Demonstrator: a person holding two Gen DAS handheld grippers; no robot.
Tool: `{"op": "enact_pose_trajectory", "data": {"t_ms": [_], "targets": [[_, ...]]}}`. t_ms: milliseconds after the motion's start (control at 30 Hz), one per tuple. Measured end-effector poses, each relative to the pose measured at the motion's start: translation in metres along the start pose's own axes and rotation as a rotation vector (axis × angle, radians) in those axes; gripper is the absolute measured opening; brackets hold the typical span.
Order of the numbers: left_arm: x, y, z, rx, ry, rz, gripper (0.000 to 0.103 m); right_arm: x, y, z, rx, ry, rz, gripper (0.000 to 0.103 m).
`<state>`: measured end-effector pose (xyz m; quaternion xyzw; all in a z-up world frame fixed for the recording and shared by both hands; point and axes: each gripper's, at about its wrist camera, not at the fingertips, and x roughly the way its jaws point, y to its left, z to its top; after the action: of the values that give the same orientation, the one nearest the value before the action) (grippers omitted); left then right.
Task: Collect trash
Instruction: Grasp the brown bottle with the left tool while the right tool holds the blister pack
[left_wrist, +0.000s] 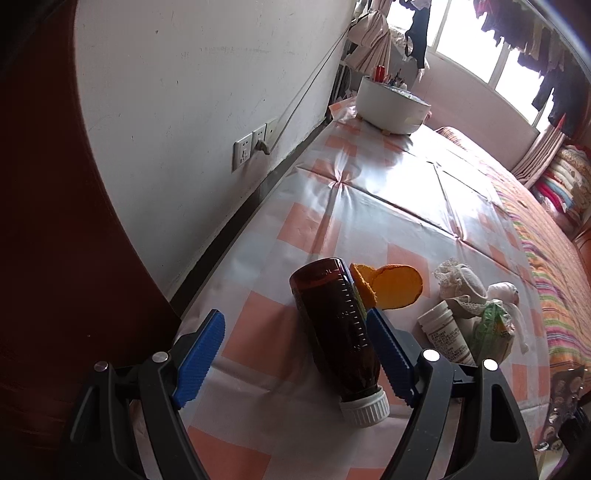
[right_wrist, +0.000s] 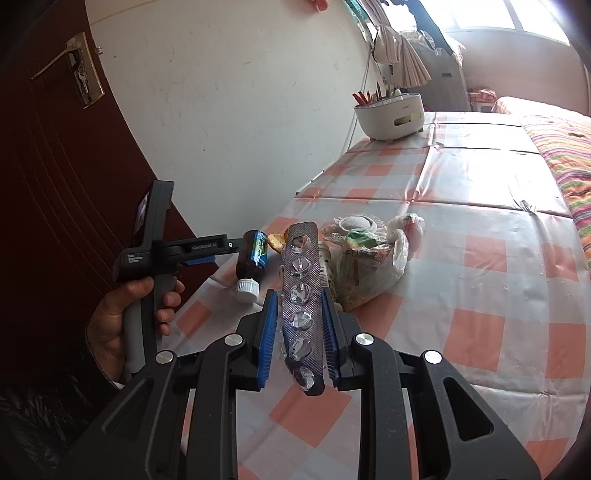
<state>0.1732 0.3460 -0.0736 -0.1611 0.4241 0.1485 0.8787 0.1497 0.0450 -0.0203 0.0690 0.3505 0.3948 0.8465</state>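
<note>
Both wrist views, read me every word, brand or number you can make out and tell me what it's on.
"GenRobot.AI": on the left gripper body, right wrist view.
Small white print on that gripper's handle: too blurred to read.
Graduation marks and numbers on the brown bottle: too small to read.
Print on the white tube: unreadable.
Bottle's blue-green label: blurred.
White organizer logo: unreadable.

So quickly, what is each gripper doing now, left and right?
Left gripper: open, brown bottle between the jaws, ungripped.
Right gripper: shut on blister pack.
</note>
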Motion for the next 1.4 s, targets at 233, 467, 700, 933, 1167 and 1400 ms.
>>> {"op": "enact_pose_trajectory", "data": {"t_ms": [233, 467, 700, 933, 1167, 1400], "targets": [[0.014, -0.008, 0.007, -0.011, 0.021, 0.030, 0.077, -0.013, -0.006, -0.002, 0.012, -0.026, 0.003, 0.022], [0.025, -0.016, 0.010, -0.010, 0.065, 0.027, 0.077, -0.025, -0.010, -0.004, 0.028, -0.051, -0.003, 0.022], [0.037, -0.022, 0.008, -0.007, 0.099, 0.058, 0.077, -0.038, -0.010, -0.004, 0.032, -0.083, -0.001, 0.022], [0.046, -0.024, 0.005, 0.008, 0.115, 0.041, 0.076, -0.049, -0.014, -0.007, 0.048, -0.105, -0.019, 0.022], [0.036, -0.035, -0.003, 0.045, 0.098, -0.009, 0.047, -0.063, -0.022, -0.007, 0.072, -0.139, -0.044, 0.022], [0.029, -0.055, -0.018, 0.094, 0.105, -0.079, 0.044, -0.079, -0.033, -0.010, 0.091, -0.176, -0.077, 0.022]]}}
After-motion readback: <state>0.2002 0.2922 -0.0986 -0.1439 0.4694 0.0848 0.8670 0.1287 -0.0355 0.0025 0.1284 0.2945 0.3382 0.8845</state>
